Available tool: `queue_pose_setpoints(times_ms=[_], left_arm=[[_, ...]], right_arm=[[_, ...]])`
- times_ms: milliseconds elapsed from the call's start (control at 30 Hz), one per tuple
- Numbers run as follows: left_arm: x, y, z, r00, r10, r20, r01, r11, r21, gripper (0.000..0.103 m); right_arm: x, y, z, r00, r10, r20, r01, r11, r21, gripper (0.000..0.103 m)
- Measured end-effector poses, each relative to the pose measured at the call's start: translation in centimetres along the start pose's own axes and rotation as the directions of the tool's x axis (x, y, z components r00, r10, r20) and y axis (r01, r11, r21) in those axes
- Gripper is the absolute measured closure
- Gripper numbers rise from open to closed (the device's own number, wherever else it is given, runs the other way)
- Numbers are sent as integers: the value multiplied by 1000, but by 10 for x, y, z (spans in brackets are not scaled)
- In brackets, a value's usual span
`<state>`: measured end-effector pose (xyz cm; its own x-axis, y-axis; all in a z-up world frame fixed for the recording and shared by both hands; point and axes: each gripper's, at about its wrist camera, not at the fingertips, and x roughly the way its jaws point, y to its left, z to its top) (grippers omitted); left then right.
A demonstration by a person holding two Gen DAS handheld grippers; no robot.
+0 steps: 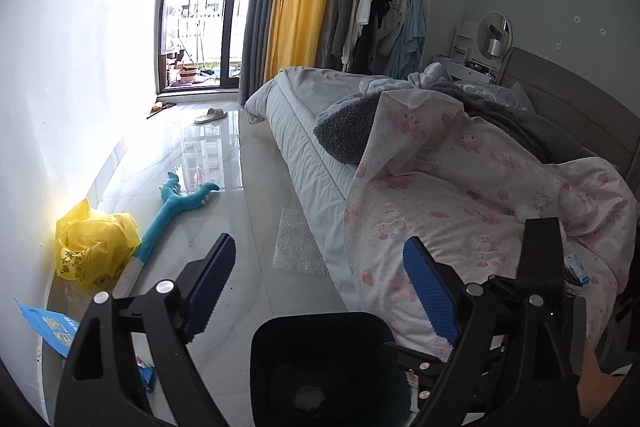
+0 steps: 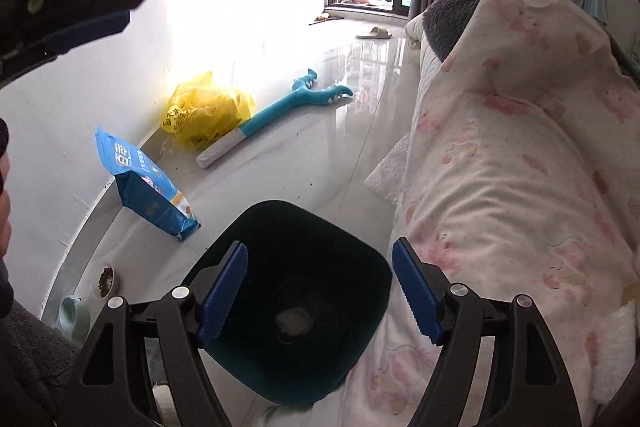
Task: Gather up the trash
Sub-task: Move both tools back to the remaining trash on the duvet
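Observation:
A dark bin (image 2: 296, 307) stands on the floor beside the bed, with a pale crumpled piece (image 2: 294, 323) at its bottom; it also shows in the left wrist view (image 1: 328, 367). My right gripper (image 2: 320, 291) is open and empty just above the bin's mouth. My left gripper (image 1: 320, 287) is open and empty above the bin's far rim. A crumpled yellow plastic bag (image 2: 204, 111) lies by the wall, also in the left wrist view (image 1: 94, 243). A sheet of bubble wrap (image 1: 298, 243) lies on the floor by the bed.
A blue pet-food bag (image 2: 148, 187) stands by the wall, with a food bowl (image 2: 105, 279) and a pale bowl (image 2: 72, 315) near it. A teal plush toy (image 2: 280, 111) lies on the glossy floor. The bed with a pink quilt (image 2: 520, 187) fills the right. A slipper (image 1: 210, 115) lies far off.

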<state>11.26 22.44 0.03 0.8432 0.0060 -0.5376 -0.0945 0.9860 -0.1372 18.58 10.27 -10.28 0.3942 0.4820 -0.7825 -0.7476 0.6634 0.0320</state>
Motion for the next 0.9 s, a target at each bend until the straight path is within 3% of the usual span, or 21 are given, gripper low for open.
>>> queue_pose_setpoints(times_ms=[700,900], left_arm=[[38,-64,6,994,-107,-1,107,994,33,9],[53,-94,0,983,-179,-38,181,980,79,8]], right_arm=[[-104,-102,-28,977,-125,172,107,988,108,18],[-123,-145,-47,966,-179,189,142,971,194,17]])
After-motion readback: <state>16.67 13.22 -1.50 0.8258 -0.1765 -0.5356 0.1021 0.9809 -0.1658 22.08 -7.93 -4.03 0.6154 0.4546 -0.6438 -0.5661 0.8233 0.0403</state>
